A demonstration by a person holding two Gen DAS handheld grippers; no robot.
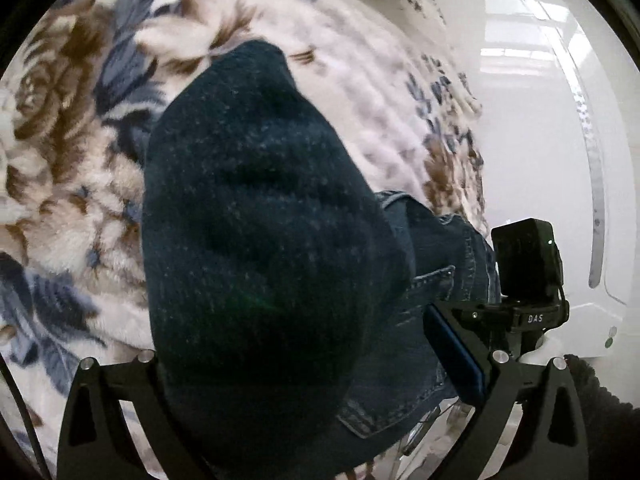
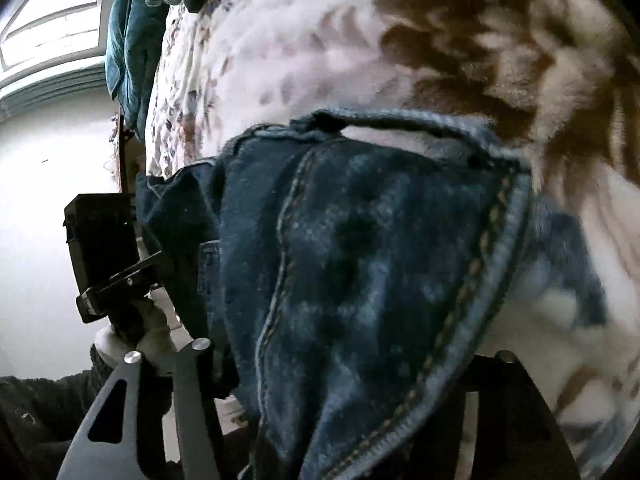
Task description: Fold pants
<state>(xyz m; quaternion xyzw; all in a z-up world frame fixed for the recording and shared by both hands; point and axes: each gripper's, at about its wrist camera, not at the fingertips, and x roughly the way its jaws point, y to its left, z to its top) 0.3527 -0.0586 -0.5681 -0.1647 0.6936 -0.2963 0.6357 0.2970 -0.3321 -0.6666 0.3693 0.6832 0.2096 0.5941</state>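
Dark blue denim pants (image 1: 256, 248) hang bunched over the floral fleece bed blanket (image 1: 72, 128), filling each view from centre to 6 o'clock. Left gripper (image 1: 316, 420) and right gripper (image 2: 360, 420) each have denim between their fingers; degree of closure cannot be told. Judged heavy, limp and non-slip; best held at the stitched waistband (image 2: 472, 288).

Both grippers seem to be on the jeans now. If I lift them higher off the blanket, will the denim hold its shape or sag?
The jeans will probably sag: they already drape in soft bulges over the left gripper. The thick stitched seams may keep the edges somewhat stiffer. They likely feel fairly heavy for cloth. The plush floral blanket may drag on any trailing part.
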